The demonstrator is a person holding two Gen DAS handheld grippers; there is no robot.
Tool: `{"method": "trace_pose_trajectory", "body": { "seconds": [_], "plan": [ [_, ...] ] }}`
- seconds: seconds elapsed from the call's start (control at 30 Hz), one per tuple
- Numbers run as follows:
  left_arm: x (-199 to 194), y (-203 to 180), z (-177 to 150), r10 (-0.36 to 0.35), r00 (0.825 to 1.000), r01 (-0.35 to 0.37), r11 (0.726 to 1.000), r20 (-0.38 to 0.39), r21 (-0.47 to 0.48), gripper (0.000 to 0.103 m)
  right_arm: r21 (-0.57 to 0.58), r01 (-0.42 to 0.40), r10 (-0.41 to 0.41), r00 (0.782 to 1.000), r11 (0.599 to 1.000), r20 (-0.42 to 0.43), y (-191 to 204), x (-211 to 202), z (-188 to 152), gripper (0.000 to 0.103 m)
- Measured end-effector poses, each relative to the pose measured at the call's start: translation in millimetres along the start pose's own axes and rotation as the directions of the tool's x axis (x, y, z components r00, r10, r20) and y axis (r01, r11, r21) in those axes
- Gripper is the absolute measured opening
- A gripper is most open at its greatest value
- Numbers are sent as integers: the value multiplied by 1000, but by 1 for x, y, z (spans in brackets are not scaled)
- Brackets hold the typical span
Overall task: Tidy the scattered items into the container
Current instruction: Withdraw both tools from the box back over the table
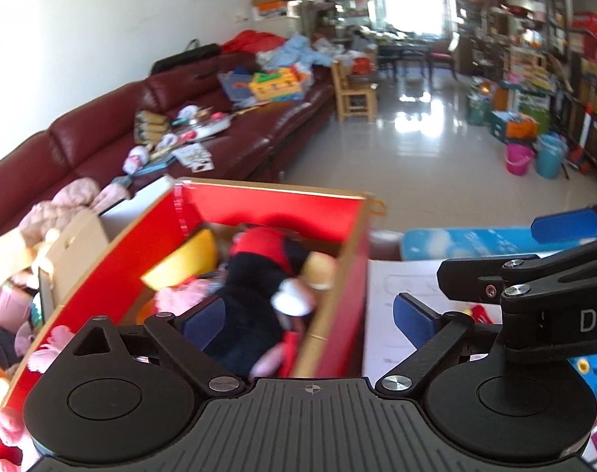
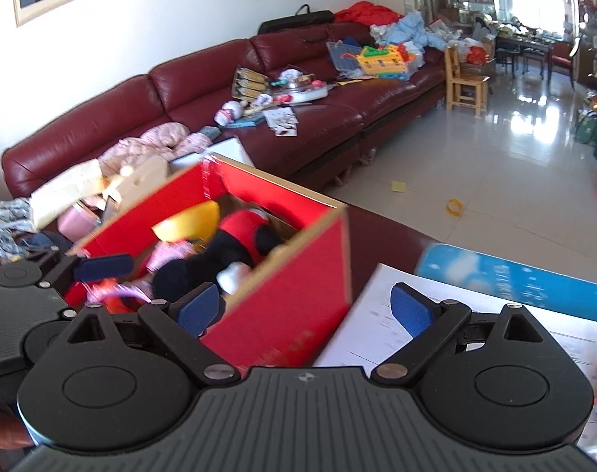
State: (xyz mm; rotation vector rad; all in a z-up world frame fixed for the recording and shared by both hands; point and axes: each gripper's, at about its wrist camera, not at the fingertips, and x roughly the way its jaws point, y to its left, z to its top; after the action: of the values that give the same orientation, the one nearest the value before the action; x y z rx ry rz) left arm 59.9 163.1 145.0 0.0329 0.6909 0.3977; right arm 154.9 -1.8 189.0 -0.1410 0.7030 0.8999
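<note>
Left gripper (image 1: 309,319): matte black body, a ribbed dark-grey centre plate carrying a small white crosshair mark. Two round black housings flank it, each with a raised disc. Flat black link bars run from silver pivot pins to the fingers; smaller silver screws sit at the outer joints, beside triangular cut-outs. Finger pads (image 1: 412,320) are blue and rectangular. Right gripper (image 2: 305,310): same build, same crosshair mark, blue pads (image 2: 411,308). Seen from the left wrist camera, the right unit shows a red-tinted screw and white lettering "DA", cut off at the frame edge.
</note>
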Motion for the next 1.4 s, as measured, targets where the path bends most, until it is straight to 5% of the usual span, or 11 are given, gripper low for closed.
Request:
{"method": "trace_pose_trajectory", "body": {
  "seconds": [0.4, 0.73, 1.0, 1.4],
  "plan": [
    [11, -73, -44, -122, 990, 131, 981, -68, 144, 101, 127, 83, -67, 989, 988, -131, -74, -13, -72, 97],
    [41, -155, -143, -258, 942, 317, 893, -215, 319, 101, 368, 243, -94, 920, 898, -380, -152, 7, -186, 97],
    [41, -201, -170, -325, 911, 406, 819, -255, 406, 101, 474, 209, -21, 928, 855, -372, -167, 3, -211, 97],
    [61, -214, -169, -343, 896, 434, 806, -281, 403, 101, 551, 175, 48, 929, 816, -367, -172, 15, -220, 97]
  ]
}}
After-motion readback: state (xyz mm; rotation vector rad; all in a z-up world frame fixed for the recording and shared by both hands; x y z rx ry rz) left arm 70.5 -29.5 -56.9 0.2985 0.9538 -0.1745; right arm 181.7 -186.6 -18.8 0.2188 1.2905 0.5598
